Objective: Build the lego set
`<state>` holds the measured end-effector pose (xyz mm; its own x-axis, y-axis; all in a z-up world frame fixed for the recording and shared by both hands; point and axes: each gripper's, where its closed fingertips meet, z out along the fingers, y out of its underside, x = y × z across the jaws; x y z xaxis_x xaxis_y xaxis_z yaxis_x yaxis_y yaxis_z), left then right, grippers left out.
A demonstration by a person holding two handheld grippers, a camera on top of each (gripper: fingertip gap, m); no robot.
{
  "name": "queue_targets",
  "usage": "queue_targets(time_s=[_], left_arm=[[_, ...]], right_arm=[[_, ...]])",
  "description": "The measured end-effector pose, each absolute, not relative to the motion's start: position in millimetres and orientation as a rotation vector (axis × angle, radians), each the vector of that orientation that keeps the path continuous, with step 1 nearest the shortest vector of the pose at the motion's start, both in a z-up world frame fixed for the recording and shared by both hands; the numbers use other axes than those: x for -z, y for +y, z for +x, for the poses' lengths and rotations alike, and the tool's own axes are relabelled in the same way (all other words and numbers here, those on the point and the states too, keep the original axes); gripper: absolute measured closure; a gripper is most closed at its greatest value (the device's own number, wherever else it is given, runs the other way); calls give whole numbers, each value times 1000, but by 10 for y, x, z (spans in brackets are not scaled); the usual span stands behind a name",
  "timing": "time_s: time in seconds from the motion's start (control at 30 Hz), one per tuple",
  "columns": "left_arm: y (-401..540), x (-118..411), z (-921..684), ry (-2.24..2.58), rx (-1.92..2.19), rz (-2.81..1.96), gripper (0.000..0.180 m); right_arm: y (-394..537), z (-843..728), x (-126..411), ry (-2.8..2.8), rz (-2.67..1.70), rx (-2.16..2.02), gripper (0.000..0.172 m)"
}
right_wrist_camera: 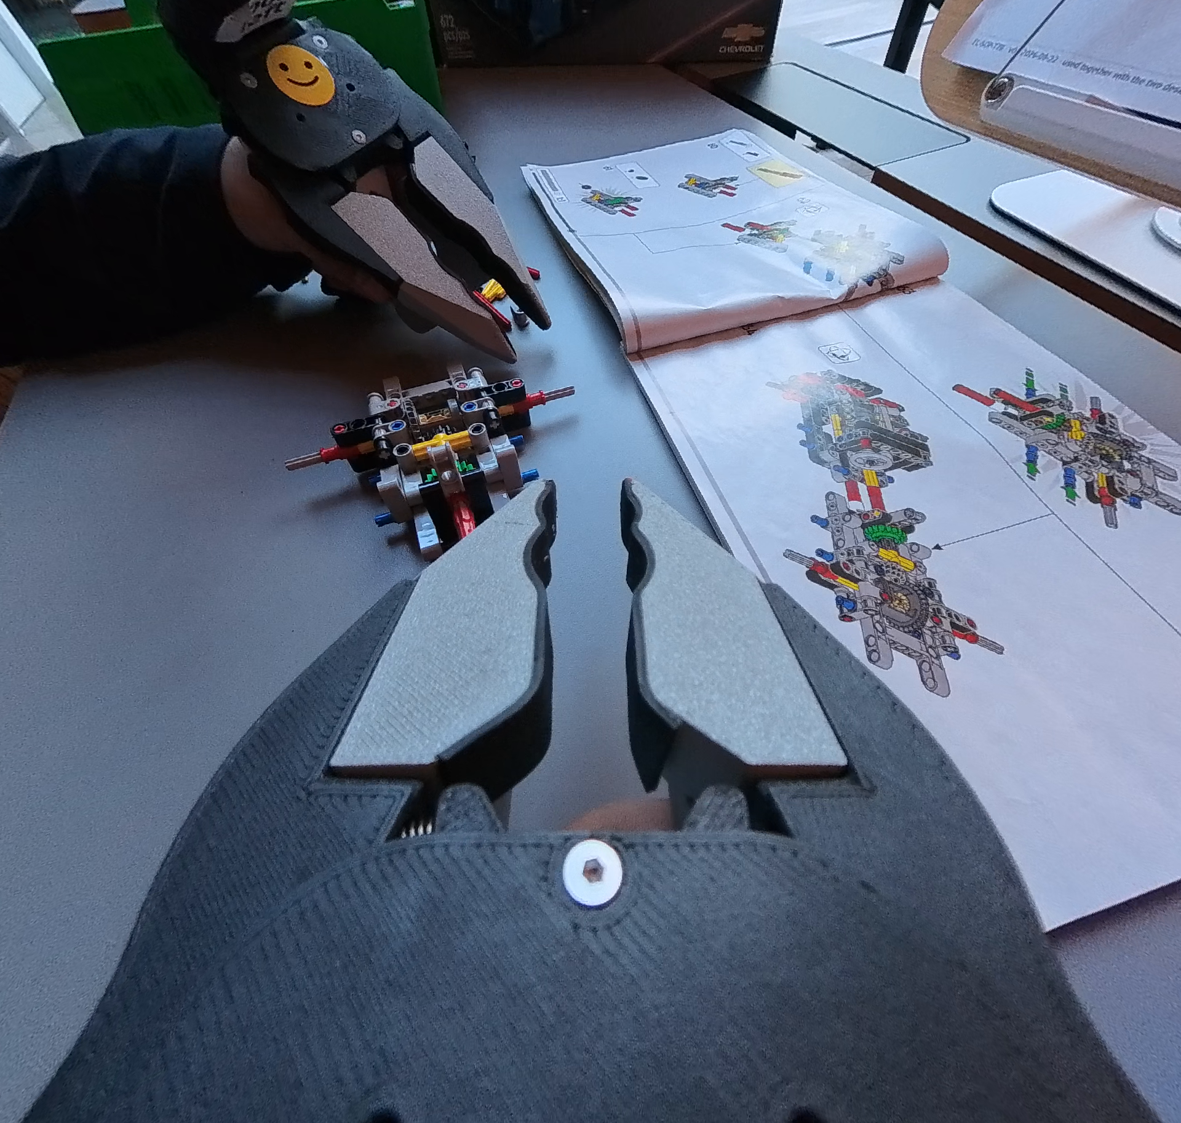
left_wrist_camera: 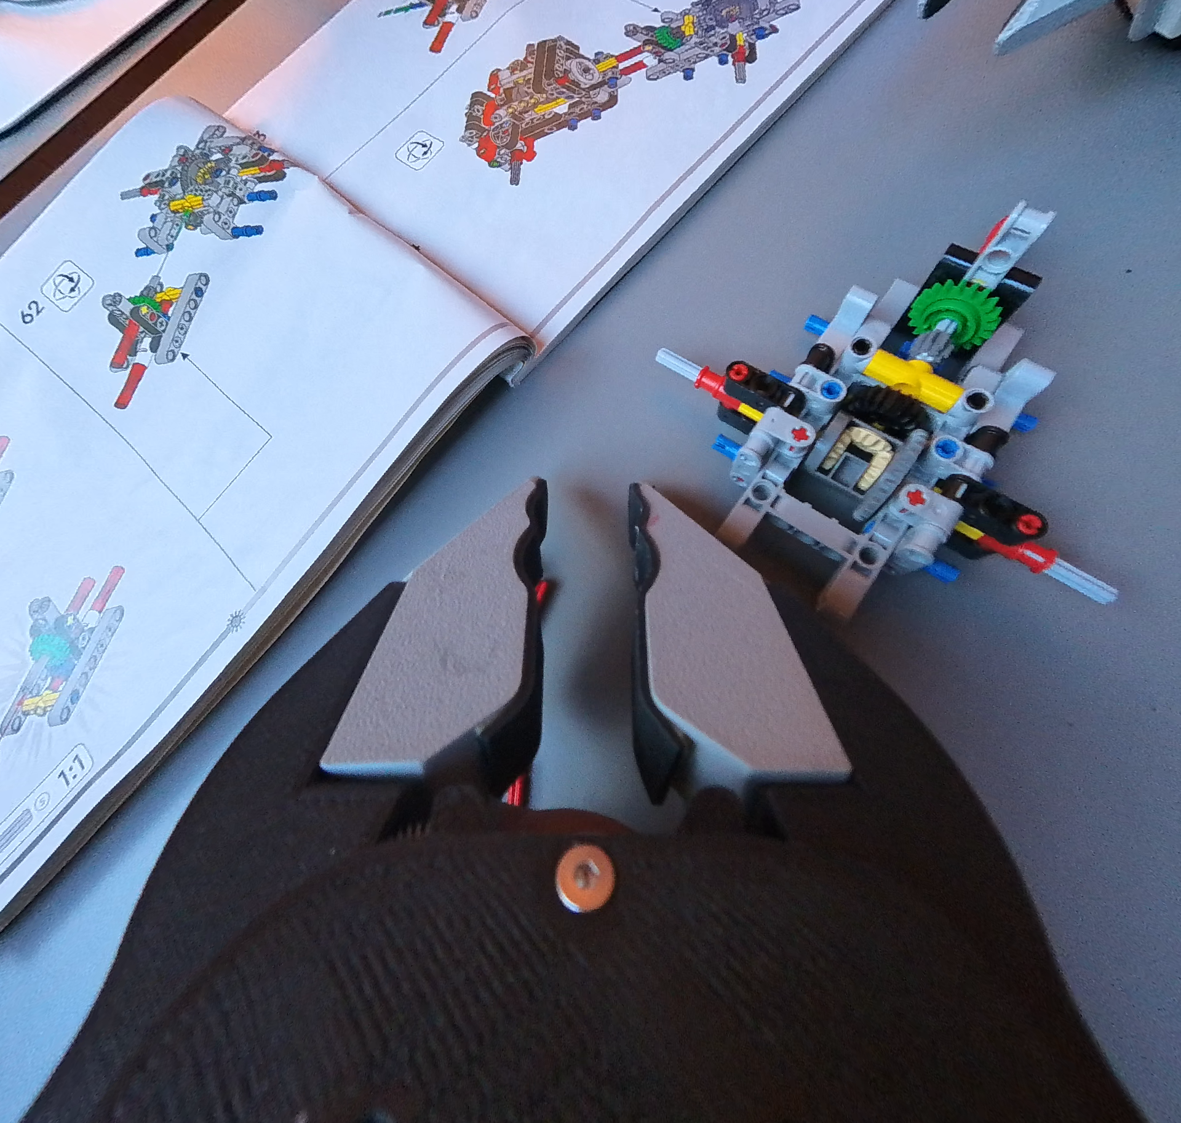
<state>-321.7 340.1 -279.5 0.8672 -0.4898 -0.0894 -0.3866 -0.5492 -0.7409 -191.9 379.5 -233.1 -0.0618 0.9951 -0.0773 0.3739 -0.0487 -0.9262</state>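
Your left gripper point(left_wrist_camera: 588, 491) and right gripper point(right_wrist_camera: 588, 488) both spread, empty, beside model point(left_wrist_camera: 888, 427); model untouched, lies near booklet point(left_wrist_camera: 358, 299)

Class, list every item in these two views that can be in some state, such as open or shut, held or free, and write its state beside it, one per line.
left gripper: jaws apart, nothing between them
right gripper: jaws apart, nothing between them
brick assembly: part-built, resting on the grey table, not gripped
instruction booklet: lying open
green bin: open-topped, contents hidden
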Motion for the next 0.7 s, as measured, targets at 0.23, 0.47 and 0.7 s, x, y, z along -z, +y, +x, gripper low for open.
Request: queue_targets(time_s=[0.23,0.47,0.7], left_arm=[[3393,2804,-3206,640,166,-2220,157],[3314,2847,-3119,700,215,-2236,161],[3206,2857,-2997,773,336,-2234,170]], right_arm=[[3794,-1921,2332,-1516,-1499,-1107,155],[3792,-1923,2330,-1518,-1490,-1093,155],[3715,-1901,2179,-1477,-1364,-1044,155]])
